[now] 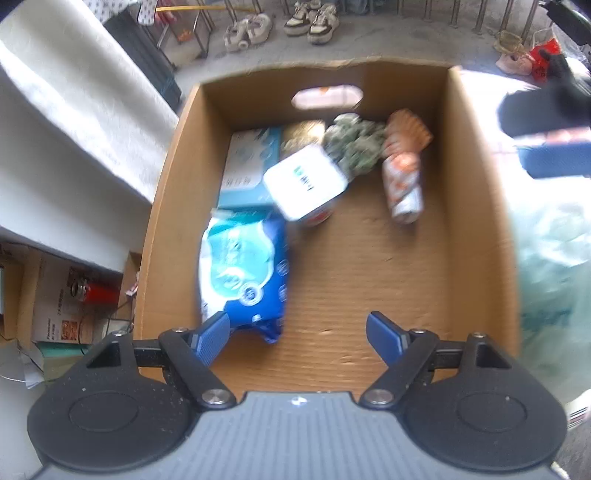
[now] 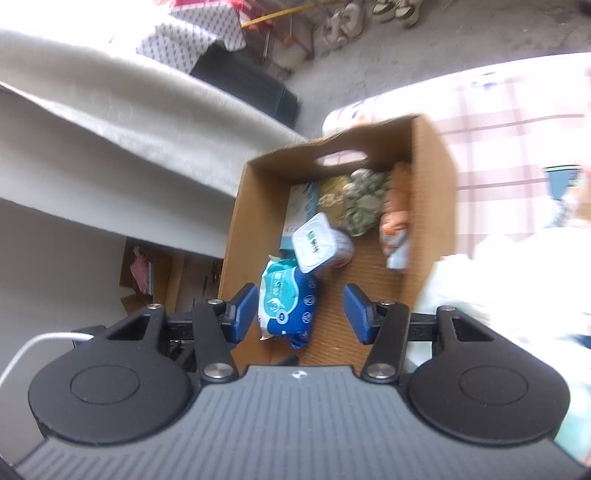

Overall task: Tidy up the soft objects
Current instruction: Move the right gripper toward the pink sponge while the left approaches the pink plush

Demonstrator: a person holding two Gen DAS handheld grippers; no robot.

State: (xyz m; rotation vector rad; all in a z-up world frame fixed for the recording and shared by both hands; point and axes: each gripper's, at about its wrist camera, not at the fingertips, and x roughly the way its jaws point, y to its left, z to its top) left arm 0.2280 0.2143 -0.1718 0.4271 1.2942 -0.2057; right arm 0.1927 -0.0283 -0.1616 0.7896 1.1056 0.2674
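Note:
An open cardboard box (image 1: 166, 206) (image 2: 432, 177) holds a blue and white wipes pack (image 1: 243, 266) (image 2: 286, 299), a white lidded tub (image 1: 306, 181) (image 2: 314, 240), a pale blue tissue box (image 1: 247, 162) (image 2: 301, 206), a green patterned cloth bundle (image 1: 354, 147) (image 2: 364, 199) and an orange and white packet (image 1: 402, 173) (image 2: 395, 218). My left gripper (image 1: 297, 325) hangs open over the box's near floor, beside the wipes pack, with nothing between its fingers. My right gripper (image 2: 301, 295) is open above the box's near end. The wipes pack lies below it, untouched.
A table under a white cloth (image 1: 74, 122) stands left of the box. Shoes (image 1: 310, 18) sit on the grey floor beyond. A pink plaid cloth (image 2: 517, 129) and a pale green bag (image 1: 554, 258) lie to the right. A red can (image 1: 98, 291) rests on cartons at lower left.

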